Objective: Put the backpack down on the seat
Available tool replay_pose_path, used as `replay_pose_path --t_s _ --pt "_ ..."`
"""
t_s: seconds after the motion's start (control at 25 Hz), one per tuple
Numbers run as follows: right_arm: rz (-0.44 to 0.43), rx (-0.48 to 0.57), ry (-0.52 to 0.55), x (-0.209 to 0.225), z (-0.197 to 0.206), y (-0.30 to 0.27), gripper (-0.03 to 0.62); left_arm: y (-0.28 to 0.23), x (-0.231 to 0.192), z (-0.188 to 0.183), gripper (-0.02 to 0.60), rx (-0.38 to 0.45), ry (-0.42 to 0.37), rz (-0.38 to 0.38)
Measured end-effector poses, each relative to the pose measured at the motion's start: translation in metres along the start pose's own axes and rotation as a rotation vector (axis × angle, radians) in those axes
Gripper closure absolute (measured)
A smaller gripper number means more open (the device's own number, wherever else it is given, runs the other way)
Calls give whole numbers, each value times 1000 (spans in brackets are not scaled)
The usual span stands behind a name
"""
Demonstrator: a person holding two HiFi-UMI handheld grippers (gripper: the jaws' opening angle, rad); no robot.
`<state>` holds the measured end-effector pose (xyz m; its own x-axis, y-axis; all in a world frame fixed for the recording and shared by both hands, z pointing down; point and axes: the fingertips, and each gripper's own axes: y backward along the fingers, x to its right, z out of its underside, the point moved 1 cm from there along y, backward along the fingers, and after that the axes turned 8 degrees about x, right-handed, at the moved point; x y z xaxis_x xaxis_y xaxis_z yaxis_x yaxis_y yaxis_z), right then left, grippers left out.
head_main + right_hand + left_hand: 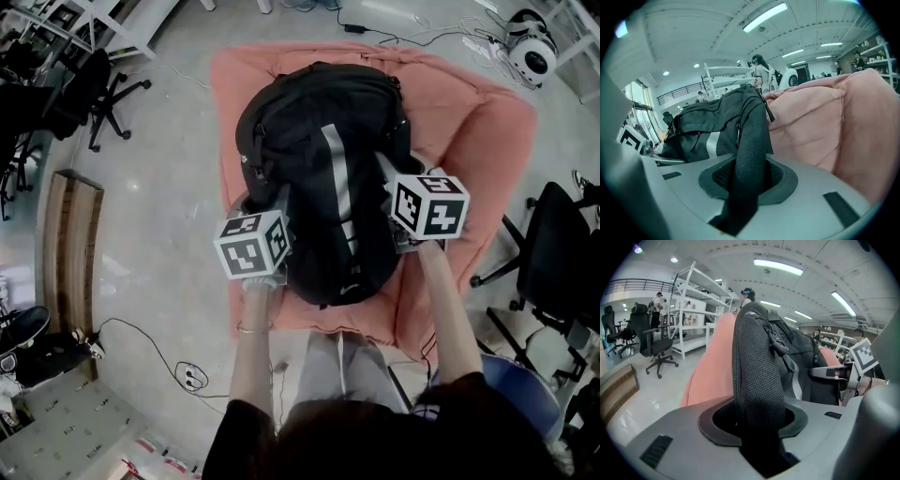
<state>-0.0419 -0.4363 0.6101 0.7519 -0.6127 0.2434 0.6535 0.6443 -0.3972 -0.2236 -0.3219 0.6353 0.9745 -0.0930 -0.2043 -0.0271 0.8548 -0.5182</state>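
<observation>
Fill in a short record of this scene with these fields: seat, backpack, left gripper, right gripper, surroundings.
seat: pink padded fabric armchair
backpack: black nylon backpack with a grey stripe, lying on the armchair
left gripper: closed on one black mesh shoulder strap
right gripper: closed on the other black mesh shoulder strap
surroundings: grey floor, black office chair, white shelving
</observation>
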Motion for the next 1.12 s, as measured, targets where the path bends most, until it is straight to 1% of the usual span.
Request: replay_pose_path --t_s 0.2,0.28,0.32,0.36,0.4,0.44,0.48,0.52,0.6,0.72,1.0,1.08,1.12 --pt "5 18 -16 0 -1 2 488 1 0 0 396 4 4 4" --pt "23 25 -23 2 0 3 460 1 0 0 387 2 1 1" --pt "32 30 -32 4 0 4 429 2 0 0 383 8 -2 -2" --pt "36 34 -44 5 0 5 410 3 0 -2 378 24 -7 -5" --pt "33 37 -56 6 0 5 404 4 0 -5 366 49 -9 -9" --pt "28 39 -65 6 0 6 399 7 -1 -7 350 79 -5 -13" --pt "25 41 -70 7 0 7 393 9 0 -9 320 104 2 -15" --pt "24 45 -72 7 0 9 387 11 0 -9 293 120 10 -17" --pt "28 59 -80 8 0 13 376 14 1 -9 287 126 6 -22" --pt "20 89 -111 6 -1 22 370 21 4 -9 287 127 -17 -27" --pt "31 140 -124 -2 -18 46 370 50 0 -14 288 133 -32 -41" --pt "42 156 -107 -4 -23 52 396 59 -1 -19 293 153 -38 -47" --pt "47 160 -90 -5 -24 57 429 64 -1 -21 314 165 -44 -51"
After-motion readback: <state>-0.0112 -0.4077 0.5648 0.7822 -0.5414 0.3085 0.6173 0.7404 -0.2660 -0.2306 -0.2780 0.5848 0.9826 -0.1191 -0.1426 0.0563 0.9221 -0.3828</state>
